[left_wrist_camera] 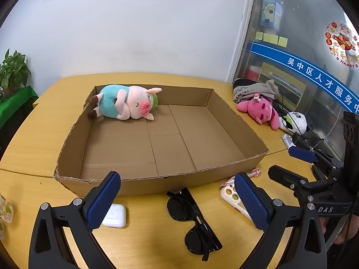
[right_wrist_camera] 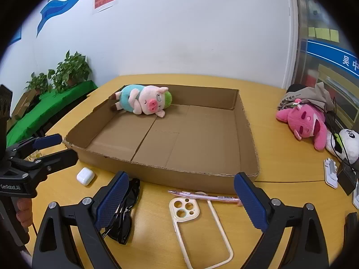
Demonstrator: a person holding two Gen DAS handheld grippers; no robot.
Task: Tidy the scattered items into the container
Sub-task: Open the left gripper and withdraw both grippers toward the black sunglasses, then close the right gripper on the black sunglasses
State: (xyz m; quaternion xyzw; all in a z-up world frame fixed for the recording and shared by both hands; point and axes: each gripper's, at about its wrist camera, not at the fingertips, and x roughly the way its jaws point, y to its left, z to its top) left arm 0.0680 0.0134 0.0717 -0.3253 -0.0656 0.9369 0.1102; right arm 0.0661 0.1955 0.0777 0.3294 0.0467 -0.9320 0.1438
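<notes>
The left gripper (left_wrist_camera: 177,199) has its jaws spread wide and holds nothing; it hovers over the black sunglasses (left_wrist_camera: 194,219) near the front edge of the table (left_wrist_camera: 33,134). The right gripper (right_wrist_camera: 179,201) is spread too, above the cream phone case (right_wrist_camera: 197,222) and the pink pen (right_wrist_camera: 206,196). A white earbud case (right_wrist_camera: 85,176) lies just beside the front wall of the cardboard box (right_wrist_camera: 179,177). Only the pig plush (right_wrist_camera: 143,100) lies in the box — in its far left corner. Readable writing: "DAS" on one gripper body, "HAPPY" on a window sticker (left_wrist_camera: 342,42).
</notes>
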